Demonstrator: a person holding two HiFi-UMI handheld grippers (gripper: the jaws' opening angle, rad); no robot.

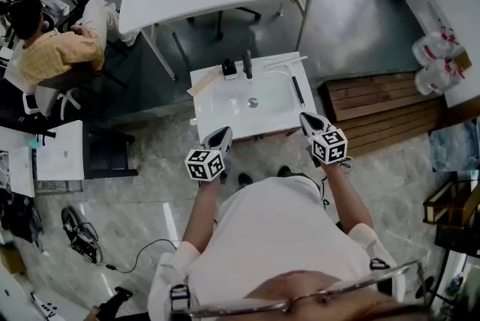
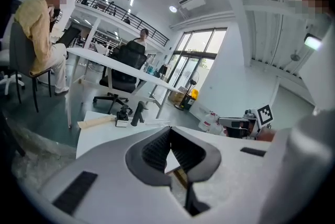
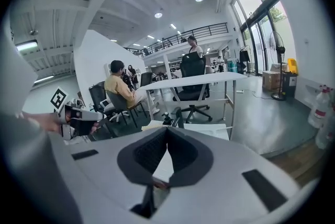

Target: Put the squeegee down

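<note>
Our left gripper [image 1: 222, 134] and right gripper [image 1: 307, 118]: jaws together, nothing in them, both at the sink's [image 1: 207, 99] near edge. Squeegee [image 1: 298, 91] lies flat on the sink's right rim, apart from both. Faucet [image 1: 247, 63] behind.

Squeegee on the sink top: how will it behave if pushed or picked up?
The squeegee lies flat on the sink top, so it should slide, not roll. It looks long and thin, probably light and stiff; a push near one end would likely pivot it. It sits by the right edge, so a sideways shove might knock it off.
</note>
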